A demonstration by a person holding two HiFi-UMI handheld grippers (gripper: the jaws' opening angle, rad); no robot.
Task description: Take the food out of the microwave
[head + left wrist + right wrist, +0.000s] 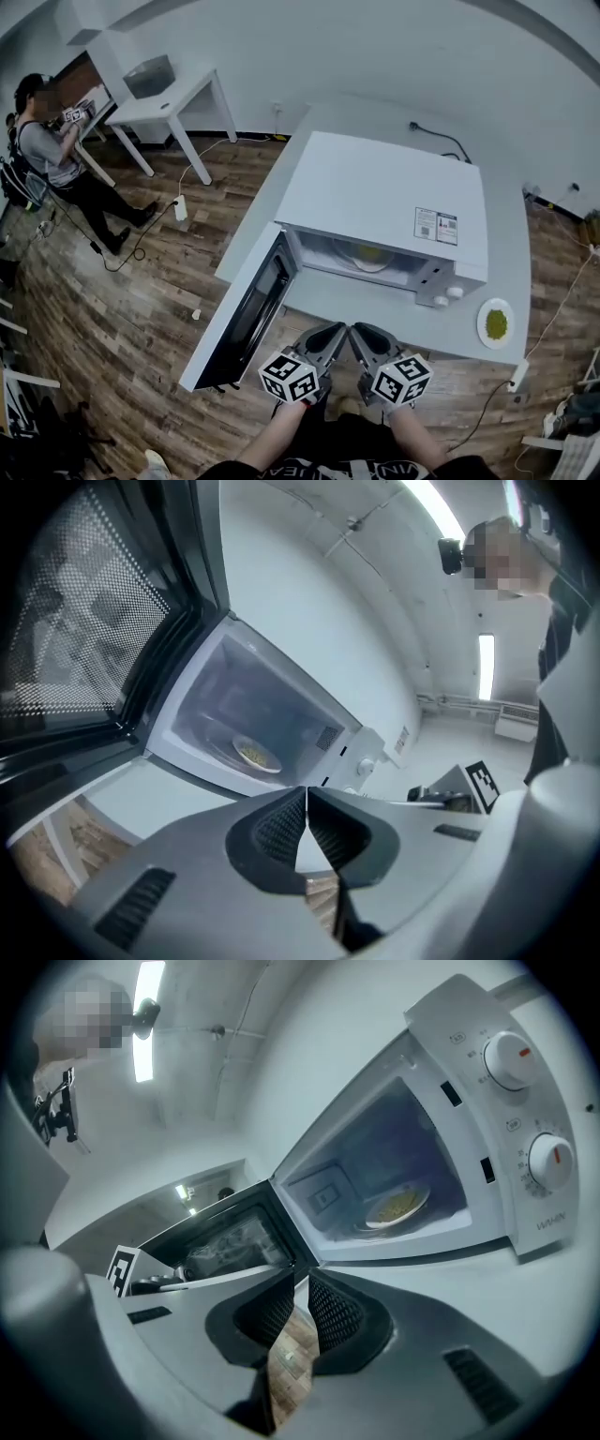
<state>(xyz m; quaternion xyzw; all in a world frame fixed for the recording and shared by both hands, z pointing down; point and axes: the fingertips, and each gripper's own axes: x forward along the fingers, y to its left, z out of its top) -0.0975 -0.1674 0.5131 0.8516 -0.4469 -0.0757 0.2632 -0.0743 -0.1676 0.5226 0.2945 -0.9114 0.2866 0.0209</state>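
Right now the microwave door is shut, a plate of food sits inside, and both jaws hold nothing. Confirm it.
Wrong on the door: the microwave door stands open, as the head view shows. The plate of food sits inside, and the left gripper and right gripper hold nothing.

You get bright, even light; the ceiling strip light glares; fisheye bends edges, gripper-view corners go black.

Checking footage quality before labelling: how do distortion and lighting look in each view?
Head view: fisheye bows the pale grey table, light even. Left gripper view: ceiling strip light glares, white microwave interior dim. Right gripper view: white plate of yellow food sharp, corners vignetted.
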